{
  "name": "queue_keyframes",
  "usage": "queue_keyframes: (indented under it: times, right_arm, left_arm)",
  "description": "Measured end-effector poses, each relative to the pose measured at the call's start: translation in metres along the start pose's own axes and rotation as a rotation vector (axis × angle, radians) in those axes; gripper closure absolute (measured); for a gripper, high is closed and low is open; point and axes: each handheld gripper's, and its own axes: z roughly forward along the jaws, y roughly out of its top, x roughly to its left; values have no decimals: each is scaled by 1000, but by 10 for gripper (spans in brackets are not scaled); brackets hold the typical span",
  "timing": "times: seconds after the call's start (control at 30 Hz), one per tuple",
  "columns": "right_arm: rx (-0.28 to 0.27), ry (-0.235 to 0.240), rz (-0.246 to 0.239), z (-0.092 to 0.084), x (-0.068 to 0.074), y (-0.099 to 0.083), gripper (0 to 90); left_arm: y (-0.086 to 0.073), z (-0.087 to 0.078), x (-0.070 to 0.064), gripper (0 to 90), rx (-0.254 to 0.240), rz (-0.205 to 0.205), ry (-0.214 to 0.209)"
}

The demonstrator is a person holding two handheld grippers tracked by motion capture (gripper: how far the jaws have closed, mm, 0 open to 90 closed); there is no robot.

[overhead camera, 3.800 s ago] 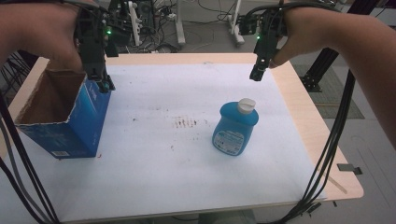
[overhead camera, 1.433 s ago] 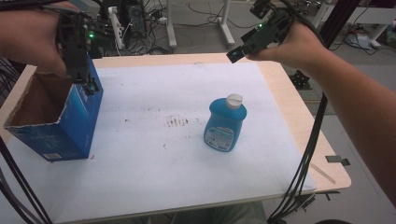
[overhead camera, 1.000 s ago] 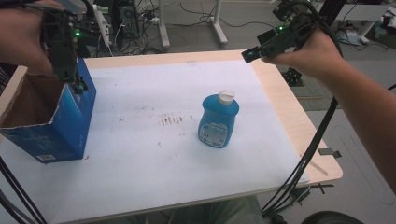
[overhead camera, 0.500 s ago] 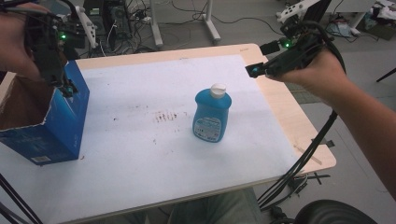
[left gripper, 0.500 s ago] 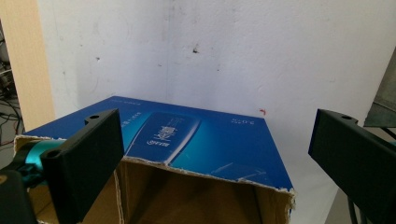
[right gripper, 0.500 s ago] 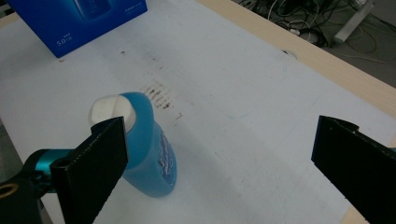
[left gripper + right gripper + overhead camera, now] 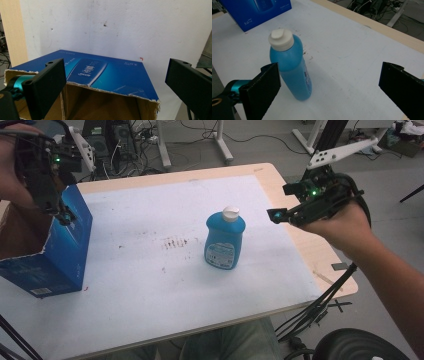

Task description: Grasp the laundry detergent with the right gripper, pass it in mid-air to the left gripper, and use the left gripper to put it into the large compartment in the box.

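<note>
Blue bottle (image 7: 225, 239) stands mid-table, right tool (image 7: 278, 214) spread wide beside it

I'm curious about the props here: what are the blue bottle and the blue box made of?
The blue bottle looks like smooth, glossy plastic with a matte white cap and a paper-like label. The blue box seems printed cardboard: its torn rim shows a brown, fibrous inside.

The high view looks forward and down over the whole desk (image 7: 150, 285). The left gripper view hangs close above the open blue box (image 7: 105, 72) at far left. The right gripper view looks leftward at the blue bottle (image 7: 292, 72), sharing that box.
</note>
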Motion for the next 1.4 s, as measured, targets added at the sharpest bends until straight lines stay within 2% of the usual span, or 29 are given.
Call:
queue_keyframes:
  times: [0.07, 0.13, 0.17, 0.33, 0.4, 0.5, 0.73, 0.93, 1.0, 1.2, 1.4]
  right_arm:
    - [-9, -6, -7, 0, 2, -4, 31]
    - [-44, -14, 5, 0, 9, -19, 31]
    - [-44, -14, 5, 0, 9, -19, 31]
    - [-56, -28, 12, 5, 21, -43, 31]
    - [-56, -26, 13, 6, 22, -46, 31]
    - [-76, -22, 34, 11, 25, -58, 31]
    - [-96, 0, 56, 20, 24, -68, 31]
    - [-157, 13, 89, 30, 23, -77, 31]
    - [-176, -1, 87, 34, 24, -81, 31]
    - [-173, 6, 106, 52, 25, -92, 31]
    - [-156, 57, 141, 74, 26, -95, 31]
  left_arm:
    - [-1, 1, 0, 33, -2, -3, -1]
    - [-2, 2, 1, 33, 8, -6, 1]
    - [-2, 2, 1, 33, 8, -6, 1]
    - [-3, 4, 2, 33, 6, -5, 1]
    - [-2, 4, 2, 33, 7, -3, 1]
    - [-2, 3, 1, 33, 5, 2, 3]
    - [-1, 4, 2, 33, 6, -1, 2]
    - [0, 5, 3, 33, 10, 1, 3]
    - [0, 5, 3, 32, 12, 5, 1]
    - [-1, 7, 3, 33, 13, 3, 0]
    - [-3, 6, 4, 33, 14, 6, -2]
